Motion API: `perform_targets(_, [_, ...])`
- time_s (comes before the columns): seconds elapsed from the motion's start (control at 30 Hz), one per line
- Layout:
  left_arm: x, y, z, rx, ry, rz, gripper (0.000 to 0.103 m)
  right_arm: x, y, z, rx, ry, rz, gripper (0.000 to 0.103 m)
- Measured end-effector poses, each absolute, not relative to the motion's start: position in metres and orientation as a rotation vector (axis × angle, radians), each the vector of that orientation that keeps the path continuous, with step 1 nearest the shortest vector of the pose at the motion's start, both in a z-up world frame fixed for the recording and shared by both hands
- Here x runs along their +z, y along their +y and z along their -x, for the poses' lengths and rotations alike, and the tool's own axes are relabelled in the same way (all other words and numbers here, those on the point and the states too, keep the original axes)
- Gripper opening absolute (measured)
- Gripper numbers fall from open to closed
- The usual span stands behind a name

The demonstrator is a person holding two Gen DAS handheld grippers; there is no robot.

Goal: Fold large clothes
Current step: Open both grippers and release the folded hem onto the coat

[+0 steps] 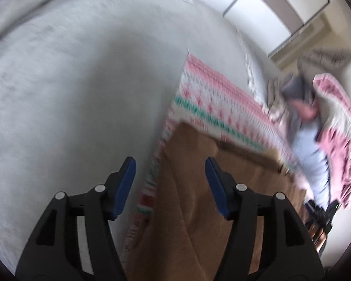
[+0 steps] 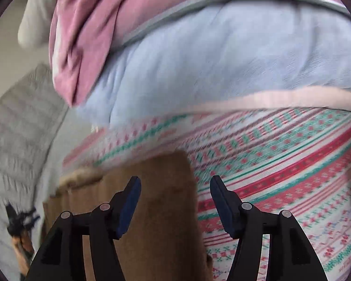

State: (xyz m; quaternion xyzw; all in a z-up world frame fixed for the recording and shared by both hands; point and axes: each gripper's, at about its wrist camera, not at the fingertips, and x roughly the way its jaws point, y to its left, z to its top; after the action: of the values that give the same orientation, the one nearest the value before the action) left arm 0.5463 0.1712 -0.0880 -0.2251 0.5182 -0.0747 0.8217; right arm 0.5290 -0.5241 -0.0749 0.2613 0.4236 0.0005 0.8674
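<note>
A brown garment [image 1: 199, 201] lies folded on a pink, green and white patterned cloth [image 1: 213, 98] on a pale grey bed cover [image 1: 70, 82]. My left gripper [image 1: 170, 164] is open and empty, hovering over the brown garment's left edge. In the right wrist view my right gripper [image 2: 175, 183] is open and empty above the brown garment [image 2: 152, 210], near its right edge, with the patterned cloth [image 2: 280, 168] beyond. The right gripper also shows in the left wrist view [image 1: 320, 213], at the far right. Both views are blurred.
A heap of clothes lies past the patterned cloth: a light blue piece [image 2: 222, 65] and a pink one [image 2: 86, 35]. The heap also shows in the left wrist view [image 1: 327, 117]. A window [image 1: 269, 7] is behind the bed.
</note>
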Motion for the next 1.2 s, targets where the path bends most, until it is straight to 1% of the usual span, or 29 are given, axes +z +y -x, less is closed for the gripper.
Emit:
perform_targets(0.07, [-0.098,0.157,-0.550,-0.157,1.136,0.441,0.060,-0.089,-0.505,-0.546,0.021,0.932,-0.500,0.062])
perform_targets(0.1, [-0.105,0.147,-0.554,-0.133,1.166,0.392,0.054,-0.094,-0.501,-0.551,0.021,0.942,-0.492,0.062])
perform_targets(0.13, [-0.109,0.144,-0.558,-0.118,1.176,0.366,0.029,-0.099,-0.497,-0.556,0.021,0.952,-0.487,0.062])
perform_targets(0.17, [-0.113,0.138,-0.559,-0.109,1.184,0.347,0.015,-0.105,-0.494,-0.559,0.018,0.967,-0.475,0.060])
perform_targets(0.2, [-0.112,0.136,-0.558,-0.098,1.165,0.349,0.014,-0.109,-0.489,-0.563,0.002,0.987,-0.437,0.038])
perform_targets(0.23, [-0.107,0.135,-0.556,-0.092,1.136,0.338,0.011,-0.111,-0.484,-0.565,-0.011,0.994,-0.392,0.024])
perform_targets(0.27, [-0.101,0.134,-0.554,-0.084,1.103,0.320,0.011,-0.109,-0.479,-0.563,-0.008,0.987,-0.375,0.016])
perform_targets(0.3, [-0.093,0.134,-0.551,-0.077,1.066,0.311,0.010,-0.101,-0.476,-0.560,-0.013,0.951,-0.352,0.012])
perform_targets(0.4, [-0.054,0.141,-0.546,-0.093,0.923,0.335,0.010,-0.066,-0.476,-0.550,-0.045,0.834,-0.337,0.010])
perform_targets(0.5, [-0.026,0.131,-0.550,-0.071,0.841,0.304,0.010,-0.028,-0.471,-0.546,-0.069,0.713,-0.299,0.009])
perform_targets(0.6, [-0.029,0.115,-0.561,-0.002,0.816,0.220,0.010,-0.012,-0.465,-0.551,-0.111,0.656,-0.271,0.009])
perform_targets(0.67, [-0.051,0.114,-0.568,0.019,0.845,0.213,0.010,-0.022,-0.464,-0.557,-0.142,0.657,-0.256,0.009])
perform_targets(0.7, [-0.071,0.114,-0.573,0.030,0.886,0.213,0.010,-0.032,-0.463,-0.560,-0.155,0.673,-0.245,0.009])
perform_targets(0.8, [-0.120,0.110,-0.581,0.028,0.977,0.228,0.012,-0.088,-0.469,-0.577,-0.176,0.800,-0.255,0.011])
perform_targets(0.83, [-0.122,0.107,-0.578,0.024,0.965,0.224,0.013,-0.112,-0.470,-0.582,-0.174,0.845,-0.263,0.013])
perform_targets(0.87, [-0.119,0.107,-0.576,0.025,0.945,0.217,0.013,-0.125,-0.472,-0.583,-0.176,0.850,-0.289,0.014])
perform_targets(0.9, [-0.117,0.108,-0.577,0.024,0.940,0.219,0.013,-0.124,-0.475,-0.584,-0.178,0.835,-0.299,0.014])
perform_targets(0.97, [-0.119,0.111,-0.578,0.021,0.950,0.246,0.018,-0.119,-0.477,-0.584,-0.182,0.829,-0.294,0.016])
perform_targets(1.0, [-0.120,0.114,-0.578,0.019,0.952,0.259,0.019,-0.121,-0.479,-0.584,-0.185,0.842,-0.295,0.018])
perform_targets(1.07, [-0.121,0.119,-0.577,0.025,0.961,0.287,0.029,-0.122,-0.482,-0.586,-0.211,0.855,-0.295,0.031])
perform_targets(1.1, [-0.120,0.123,-0.575,0.020,0.975,0.306,0.029,-0.123,-0.478,-0.589,-0.234,0.865,-0.294,0.046])
perform_targets(1.17, [-0.112,0.131,-0.565,0.013,1.006,0.341,0.029,-0.118,-0.479,-0.592,-0.281,0.885,-0.288,0.054])
perform_targets(1.2, [-0.102,0.140,-0.554,0.009,0.993,0.379,0.029,-0.108,-0.481,-0.584,-0.296,0.879,-0.295,0.054])
